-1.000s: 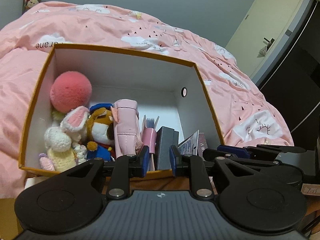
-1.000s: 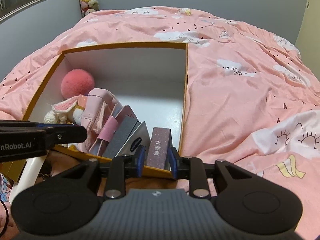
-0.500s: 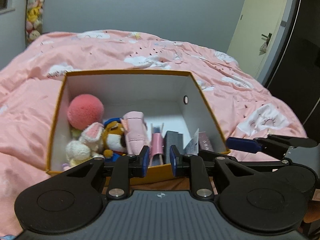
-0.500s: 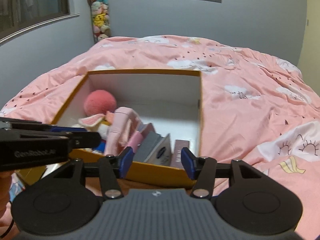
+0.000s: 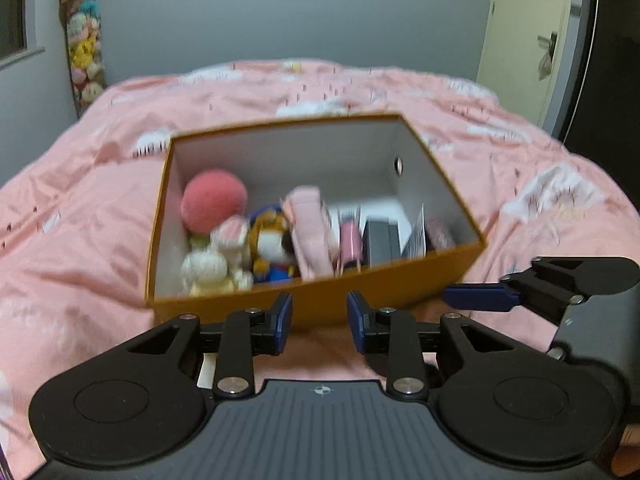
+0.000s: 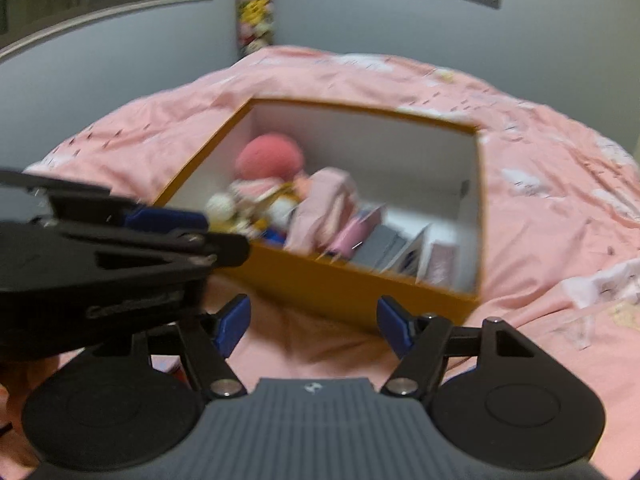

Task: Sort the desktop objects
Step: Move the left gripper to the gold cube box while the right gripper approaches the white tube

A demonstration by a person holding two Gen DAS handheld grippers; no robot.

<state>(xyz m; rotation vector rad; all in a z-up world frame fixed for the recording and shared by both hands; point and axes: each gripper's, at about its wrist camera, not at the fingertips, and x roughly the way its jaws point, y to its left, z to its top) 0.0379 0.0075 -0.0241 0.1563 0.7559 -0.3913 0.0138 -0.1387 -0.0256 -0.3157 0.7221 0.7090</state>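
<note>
Box (image 5: 360, 292) filled, left gripper (image 5: 319, 322) fingers opening, empty

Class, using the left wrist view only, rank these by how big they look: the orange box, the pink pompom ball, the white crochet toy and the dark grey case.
1. orange box
2. pink pompom ball
3. white crochet toy and dark grey case: too alike, and blurred, to rank.

A home bedroom: pink cloud-print duvet (image 5: 120, 208) on a bed, door (image 5: 524, 40), hanging plush toys (image 5: 82, 52)
</note>
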